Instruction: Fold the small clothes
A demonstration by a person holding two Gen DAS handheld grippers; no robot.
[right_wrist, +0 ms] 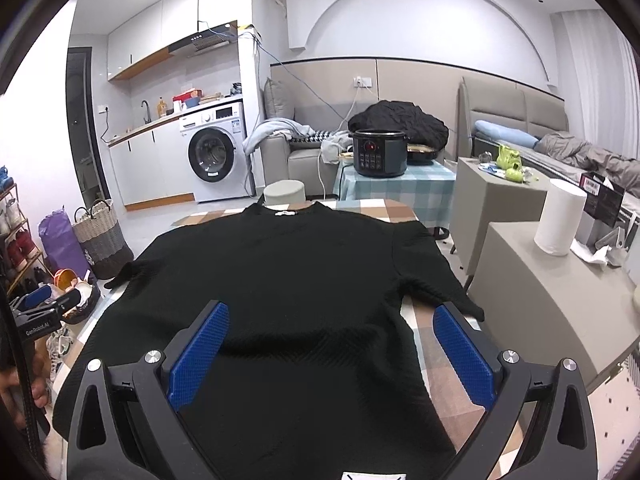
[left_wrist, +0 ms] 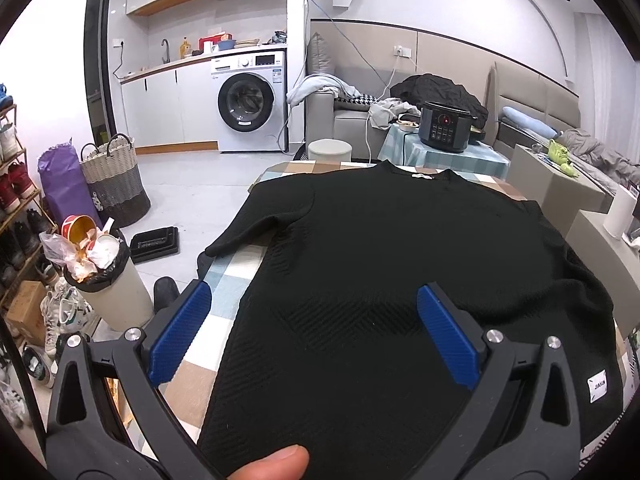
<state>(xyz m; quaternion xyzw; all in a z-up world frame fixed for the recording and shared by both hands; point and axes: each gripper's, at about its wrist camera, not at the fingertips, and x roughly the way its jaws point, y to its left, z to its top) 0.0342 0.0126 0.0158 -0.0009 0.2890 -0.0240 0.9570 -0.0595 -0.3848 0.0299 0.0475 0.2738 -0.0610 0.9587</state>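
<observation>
A black knit short-sleeved top [left_wrist: 380, 248] lies spread flat on a table with a checked cloth [left_wrist: 224, 280], collar at the far side. It also shows in the right wrist view [right_wrist: 280, 272]. My left gripper [left_wrist: 314, 300] is open and empty, hovering above the top's near left part, one blue pad [left_wrist: 180, 336] over the bare cloth. My right gripper [right_wrist: 330, 320] is open and empty above the top's near right part, its right pad [right_wrist: 464, 356] over the cloth beside the right sleeve [right_wrist: 440, 292]. The left gripper shows at the far left of the right wrist view [right_wrist: 36, 304].
An overfull bin [left_wrist: 108, 280], a woven basket [left_wrist: 114, 176] and shoe racks stand left of the table. Beyond it are a round stool [right_wrist: 285, 192], a pressure cooker [right_wrist: 380, 152] on a small table, and a sofa. Grey units with a paper roll [right_wrist: 558, 216] stand at the right.
</observation>
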